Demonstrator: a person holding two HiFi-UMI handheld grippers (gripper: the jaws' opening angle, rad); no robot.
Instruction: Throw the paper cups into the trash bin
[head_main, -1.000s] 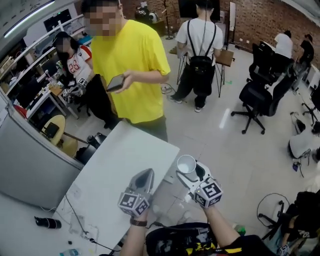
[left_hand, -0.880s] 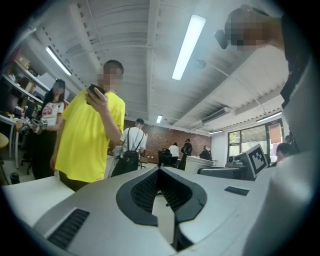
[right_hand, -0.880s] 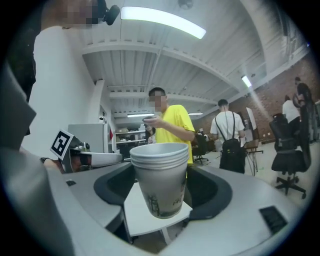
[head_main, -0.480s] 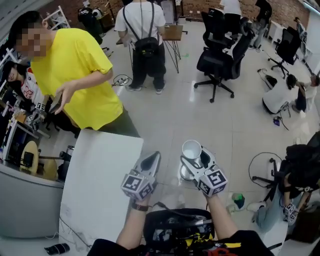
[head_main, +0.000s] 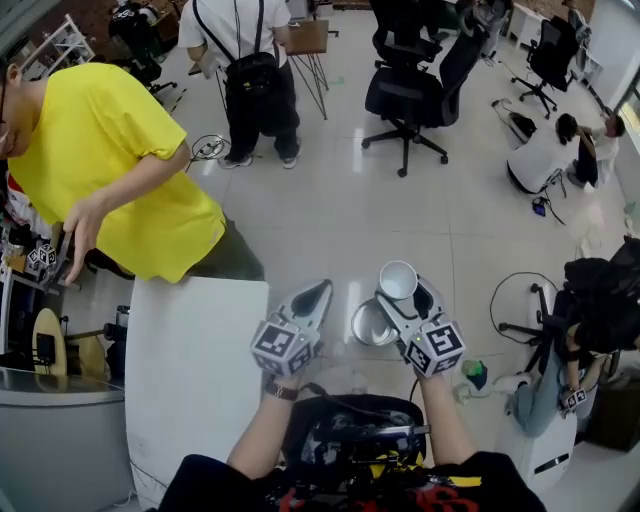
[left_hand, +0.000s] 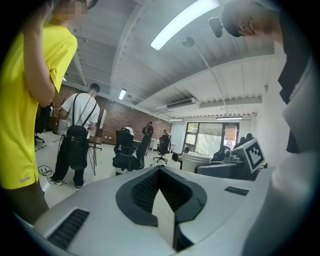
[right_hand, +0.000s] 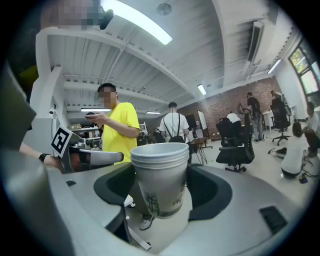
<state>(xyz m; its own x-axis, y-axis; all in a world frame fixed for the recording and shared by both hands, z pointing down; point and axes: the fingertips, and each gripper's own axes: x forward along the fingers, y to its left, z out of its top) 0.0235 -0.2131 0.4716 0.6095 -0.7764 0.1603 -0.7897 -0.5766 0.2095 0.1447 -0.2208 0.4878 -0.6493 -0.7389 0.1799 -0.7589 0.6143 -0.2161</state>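
The right hand-held gripper (head_main: 404, 297) is set wide, with its jaws clamped on a stack of nested paper cups (right_hand: 160, 176); several rims show one inside another at the top of the stack; the cups stand upright between the jaws, mouth up, with a faint print low on the wall. The left hand-held gripper (head_main: 315, 294) has its jaws brought together with nothing between them; it sits beside the right one, at about the same height, the two apart. In the head view the open mouth of the cups faces the camera; just below it in that view lies a round, shiny-rimmed trash bin (head_main: 361, 326) on the floor (head_main: 330, 210), partly covered by the right hand-held gripper; whether the cups are directly over the bin opening cannot be told. A white table (head_main: 190, 360) stands to the left of both grippers, its top bare where visible. A person in a yellow shirt (head_main: 110, 170) leans at the far end of the table; another person with a black backpack (head_main: 250, 72) stands further off; black office chairs (head_main: 405, 90) stand beyond on the floor.
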